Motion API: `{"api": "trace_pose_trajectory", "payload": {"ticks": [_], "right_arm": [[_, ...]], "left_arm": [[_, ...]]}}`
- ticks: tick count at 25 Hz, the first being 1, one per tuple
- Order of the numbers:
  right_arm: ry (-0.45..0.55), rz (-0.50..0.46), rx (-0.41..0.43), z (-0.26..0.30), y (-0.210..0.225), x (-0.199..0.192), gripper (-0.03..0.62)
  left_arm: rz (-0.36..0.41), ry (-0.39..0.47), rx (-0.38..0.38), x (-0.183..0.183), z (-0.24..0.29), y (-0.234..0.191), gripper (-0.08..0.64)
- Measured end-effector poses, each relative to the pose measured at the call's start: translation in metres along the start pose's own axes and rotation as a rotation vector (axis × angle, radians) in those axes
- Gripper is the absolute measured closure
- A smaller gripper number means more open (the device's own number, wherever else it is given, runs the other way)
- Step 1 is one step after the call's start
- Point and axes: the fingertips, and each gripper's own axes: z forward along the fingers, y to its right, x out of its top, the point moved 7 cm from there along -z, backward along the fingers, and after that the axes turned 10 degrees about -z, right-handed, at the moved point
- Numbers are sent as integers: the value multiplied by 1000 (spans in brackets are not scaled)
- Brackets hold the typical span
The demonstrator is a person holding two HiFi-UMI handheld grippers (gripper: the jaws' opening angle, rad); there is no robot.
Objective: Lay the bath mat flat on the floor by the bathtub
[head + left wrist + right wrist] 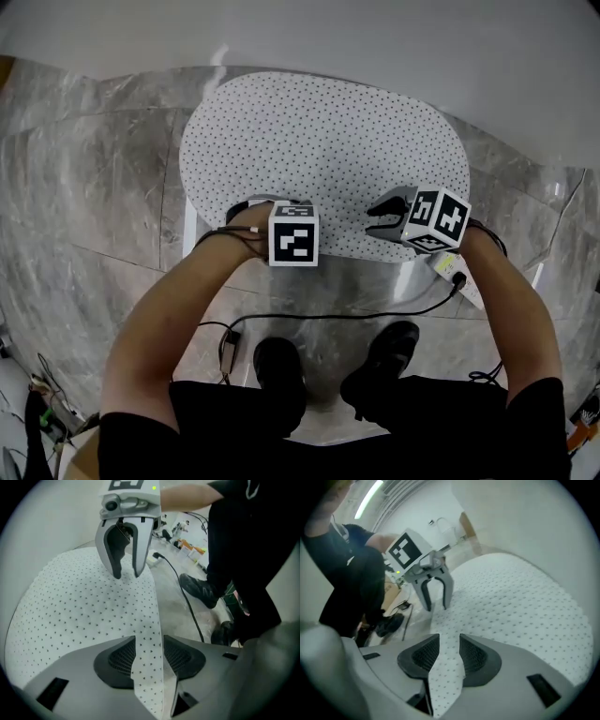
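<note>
The white oval bath mat [328,150] with small dark dots lies spread on the grey marble floor, its far side by the white bathtub wall [394,37]. Both grippers are at its near edge. My left gripper [149,656] has its jaws apart, and a raised fold of the mat edge [147,667] stands in the gap without being pinched. My right gripper [449,654] is likewise open, with a strip of mat edge [445,677] between its pads. In the head view the right gripper [382,217] shows parted fingers over the mat's near right edge, and the left gripper's cube [293,234] hides its jaws.
A black cable [356,314] runs across the floor behind the mat's near edge, past a white plug block [450,267]. The person's black shoes [281,370] stand just behind the grippers. Marble floor [84,187] stretches to the left and right of the mat.
</note>
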Motion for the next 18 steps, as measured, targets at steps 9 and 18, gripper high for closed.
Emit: {"api": "trace_pose_trajectory", "payload": {"ticks": [9, 18], "right_arm": [[-136, 91, -250, 11, 19, -36, 381], [-193, 28, -271, 10, 23, -34, 452]], "left_arm": [[-90, 49, 218, -24, -15, -48, 354], [26, -31, 280, -21, -13, -46, 398]]}}
